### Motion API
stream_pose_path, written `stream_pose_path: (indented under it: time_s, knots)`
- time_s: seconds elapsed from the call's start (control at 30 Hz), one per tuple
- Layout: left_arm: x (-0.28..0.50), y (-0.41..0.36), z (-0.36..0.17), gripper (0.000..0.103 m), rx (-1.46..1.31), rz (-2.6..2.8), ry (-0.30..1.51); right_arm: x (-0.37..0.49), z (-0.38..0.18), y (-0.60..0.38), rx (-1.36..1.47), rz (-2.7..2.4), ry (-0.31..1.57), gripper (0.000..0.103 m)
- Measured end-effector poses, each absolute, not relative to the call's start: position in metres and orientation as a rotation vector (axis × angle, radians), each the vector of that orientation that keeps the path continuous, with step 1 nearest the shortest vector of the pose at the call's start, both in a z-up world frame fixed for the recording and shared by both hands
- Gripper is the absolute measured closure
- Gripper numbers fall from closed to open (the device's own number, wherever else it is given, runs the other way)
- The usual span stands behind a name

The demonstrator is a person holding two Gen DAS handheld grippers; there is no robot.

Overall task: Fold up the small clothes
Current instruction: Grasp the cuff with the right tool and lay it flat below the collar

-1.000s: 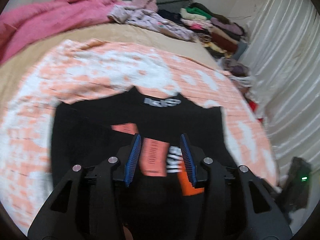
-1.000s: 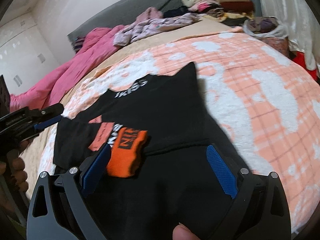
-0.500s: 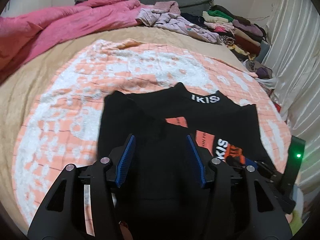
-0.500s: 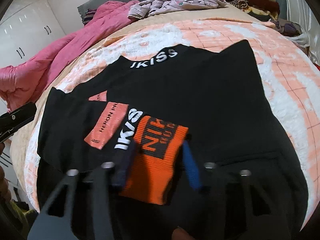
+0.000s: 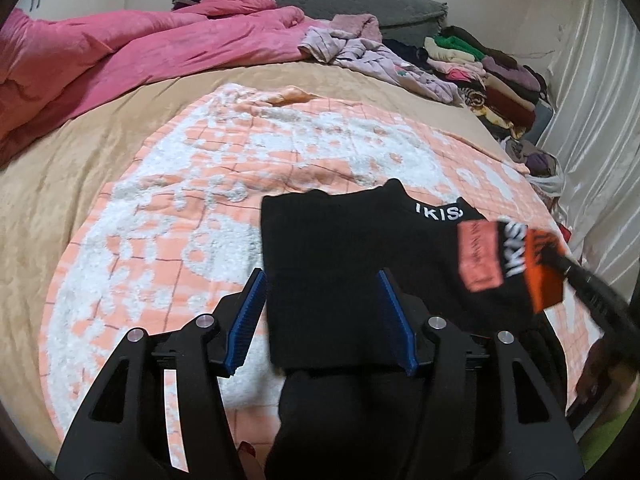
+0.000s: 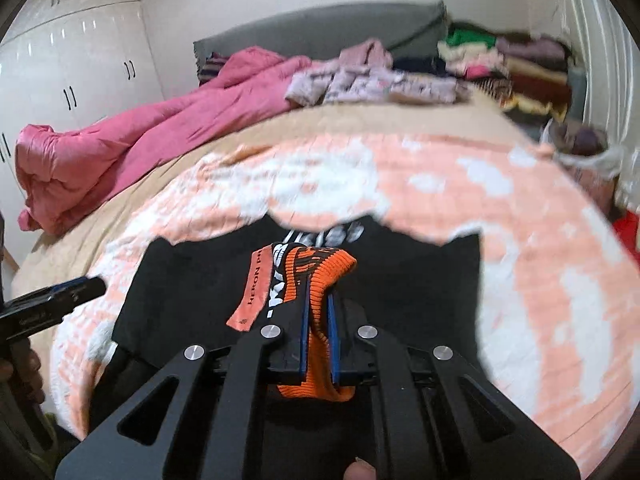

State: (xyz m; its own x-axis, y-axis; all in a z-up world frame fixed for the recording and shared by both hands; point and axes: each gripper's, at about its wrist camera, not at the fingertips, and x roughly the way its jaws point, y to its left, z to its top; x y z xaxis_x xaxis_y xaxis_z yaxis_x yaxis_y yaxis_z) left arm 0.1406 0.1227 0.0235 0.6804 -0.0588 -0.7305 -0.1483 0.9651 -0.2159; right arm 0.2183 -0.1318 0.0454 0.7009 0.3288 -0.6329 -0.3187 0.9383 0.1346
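Black knit top w/ white collar lettering [image 5: 344,264], flat on peach-and-white checked blanket [image 5: 224,168]: sleeve-fold step; right gripper [image 6: 318,312] clamped on its orange ribbed cuff [image 6: 320,268], left gripper [image 5: 322,320] half-wide, jaws opening, nothing pinched; next prob. carry cuff across body, lay flat.

Each black claw [image 5: 322,316] has blue ribbed pads [image 5: 245,323], silver screws.
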Motion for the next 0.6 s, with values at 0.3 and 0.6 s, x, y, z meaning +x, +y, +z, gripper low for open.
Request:
stream_pose_path:
  time_s: [0.3, 0.6]
  knots:
    - [0.146, 0.128, 0.023, 0.055, -0.26, 0.061, 0.83, 0.237, 0.04, -0.158, -0.052, 0.257, 0.724, 0.096]
    - [0.173, 0.097, 0.011, 0.055, -0.175, 0.017, 0.869, 0.239, 0.012, -0.165, -0.077, 0.194, 0.771, 0.096]
